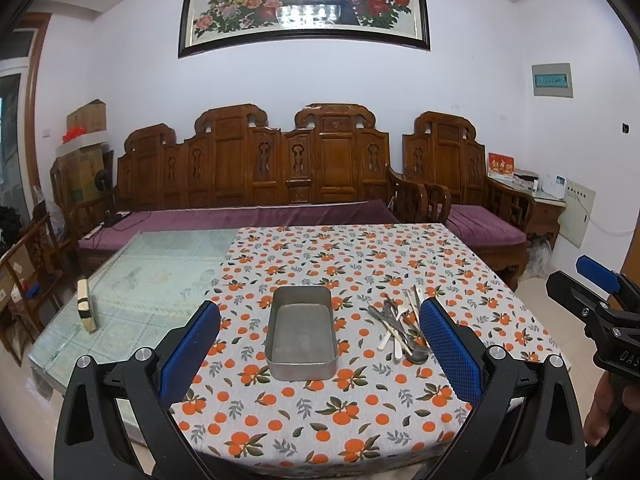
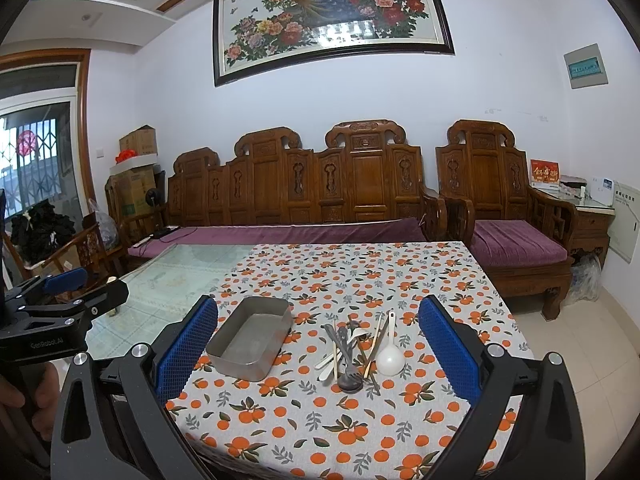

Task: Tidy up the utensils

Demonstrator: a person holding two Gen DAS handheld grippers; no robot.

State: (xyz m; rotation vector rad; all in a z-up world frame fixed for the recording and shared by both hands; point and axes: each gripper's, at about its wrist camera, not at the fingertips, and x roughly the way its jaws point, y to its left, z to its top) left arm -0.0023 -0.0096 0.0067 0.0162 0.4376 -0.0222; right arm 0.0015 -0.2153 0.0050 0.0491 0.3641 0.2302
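utensils (image 2: 356, 346) ahead of spread right tool (image 2: 318, 344)

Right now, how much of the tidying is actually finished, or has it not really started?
It has barely started. Nothing looks done: the metal tray sits empty on the orange-print tablecloth. Nothing is in hand either: the left gripper and right gripper both hang open above the table, holding nothing. All the work is left: the pile of utensils, white ladle included, lies loose beside the tray.
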